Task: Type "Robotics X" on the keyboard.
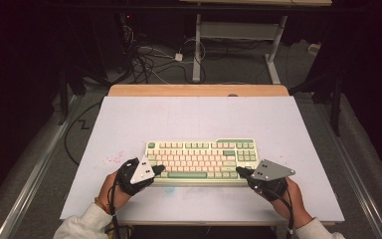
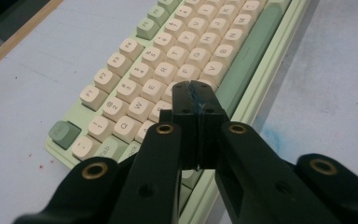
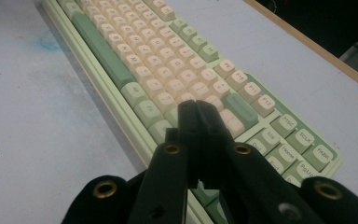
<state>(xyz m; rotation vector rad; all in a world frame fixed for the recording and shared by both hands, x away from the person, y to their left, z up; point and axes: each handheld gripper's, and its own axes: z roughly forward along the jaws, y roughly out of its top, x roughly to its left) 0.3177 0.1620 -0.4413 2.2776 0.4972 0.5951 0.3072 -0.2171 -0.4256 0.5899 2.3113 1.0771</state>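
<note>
- We see a green and cream keyboard [image 1: 201, 158] lying flat on the white table [image 1: 129, 119], nearer the table's front edge than its far edge and roughly midway between its left and right edges, its long side parallel to the front edge.
- Our left gripper [image 1: 160, 170] is at the keyboard's front left corner, tips over the lower-left keys; a grey three-cornered plate [image 1: 142, 171] sits on top of it.
- In the left gripper view the left gripper [image 2: 195, 86] has its jaws pressed together with nothing between them; the tips hang over the letter rows just beside the long green space bar [image 2: 247, 56]. We cannot tell whether they touch a key.
- Our right gripper [image 1: 239, 172] is at the keyboard's front right part, tips over the bottom rows, and carries its own grey plate [image 1: 272, 170].
- In the right gripper view the right gripper [image 3: 197, 106] is likewise fully closed and holds nothing; the tips sit over the cream keys next to a green key [image 3: 240, 108], with the navigation cluster [image 3: 291, 144] off to one side. Contact with the keys is unclear.
- Faint red specks [image 1: 113, 158] mark the table left of the keyboard, and a pale blue smudge [image 3: 49, 44] lies on the table in front of it.
</note>
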